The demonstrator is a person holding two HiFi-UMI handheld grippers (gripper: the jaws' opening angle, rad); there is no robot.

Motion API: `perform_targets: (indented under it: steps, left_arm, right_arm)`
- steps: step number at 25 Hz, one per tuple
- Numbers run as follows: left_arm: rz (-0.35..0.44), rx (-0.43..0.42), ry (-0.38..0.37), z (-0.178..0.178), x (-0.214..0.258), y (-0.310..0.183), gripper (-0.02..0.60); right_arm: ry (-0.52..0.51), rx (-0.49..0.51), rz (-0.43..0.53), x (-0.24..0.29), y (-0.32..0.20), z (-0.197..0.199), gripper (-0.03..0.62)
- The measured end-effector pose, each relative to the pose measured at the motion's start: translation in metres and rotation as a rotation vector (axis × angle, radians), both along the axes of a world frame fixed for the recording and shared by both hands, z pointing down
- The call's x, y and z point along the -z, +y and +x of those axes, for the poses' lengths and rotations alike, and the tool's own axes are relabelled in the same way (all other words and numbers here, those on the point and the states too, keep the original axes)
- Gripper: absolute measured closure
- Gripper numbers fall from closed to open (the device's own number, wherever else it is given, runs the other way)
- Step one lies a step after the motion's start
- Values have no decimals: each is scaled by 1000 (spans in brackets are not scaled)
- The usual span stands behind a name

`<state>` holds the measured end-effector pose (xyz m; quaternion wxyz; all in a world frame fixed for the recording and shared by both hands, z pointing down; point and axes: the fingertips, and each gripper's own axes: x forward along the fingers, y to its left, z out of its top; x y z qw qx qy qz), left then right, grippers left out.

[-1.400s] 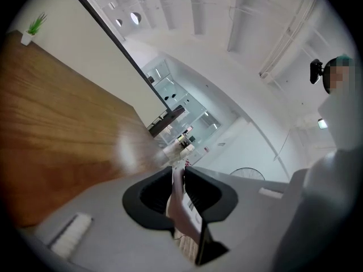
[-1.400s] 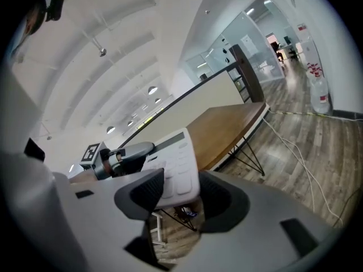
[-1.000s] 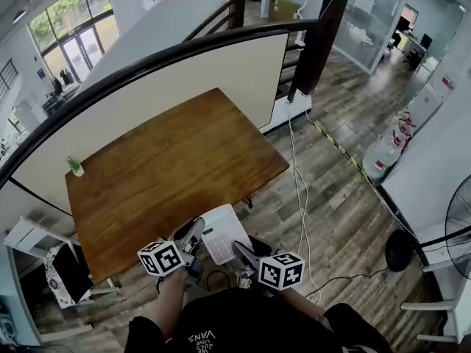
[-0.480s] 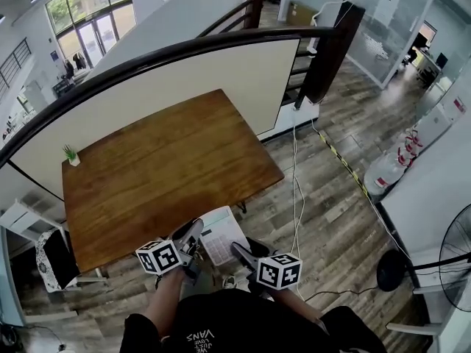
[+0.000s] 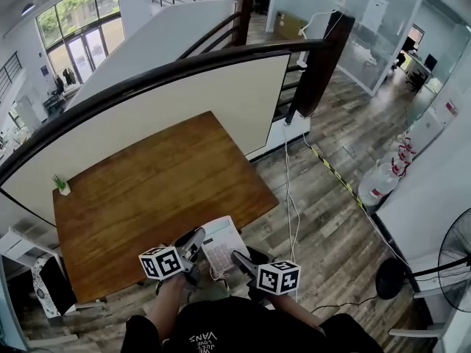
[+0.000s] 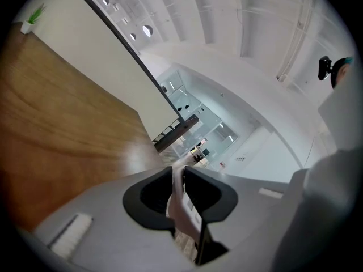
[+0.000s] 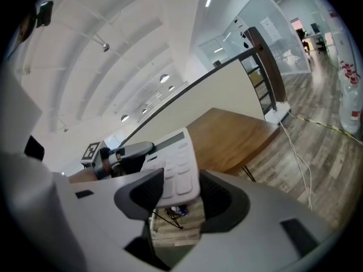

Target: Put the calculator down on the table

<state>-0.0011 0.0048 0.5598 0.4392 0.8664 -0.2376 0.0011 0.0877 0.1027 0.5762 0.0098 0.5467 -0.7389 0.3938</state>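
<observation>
Your head camera looks steeply down from high up, with the wooden table (image 5: 147, 190) toward 11 o'clock. Cameras on the left gripper (image 5: 196, 237) and right gripper (image 5: 238, 257) sit close behind their jaws. All three views share the calculator (image 5: 221, 245) and the wooden table.

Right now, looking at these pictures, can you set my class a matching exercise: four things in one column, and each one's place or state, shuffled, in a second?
Column one:
1. calculator
2. potted plant
3. fan
4. left gripper

Column two:
A. on the far left corner of the table
B. at the right edge of the head view
C. held in the air, just past the table's near edge
D. fingers shut on the calculator's edge

Pairs: 1-C, 2-A, 3-B, 4-D
</observation>
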Motion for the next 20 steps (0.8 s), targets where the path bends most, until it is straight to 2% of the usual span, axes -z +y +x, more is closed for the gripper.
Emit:
perform_targets:
  steps: [10, 20]
  left_arm:
    - [13, 13, 21, 17, -4, -99, 508]
    - [-18, 105, 54, 7, -7, -159, 509]
  right_arm:
    - [8, 33, -16, -9, -101, 17, 395]
    - [49, 104, -33, -4, -168, 16, 395]
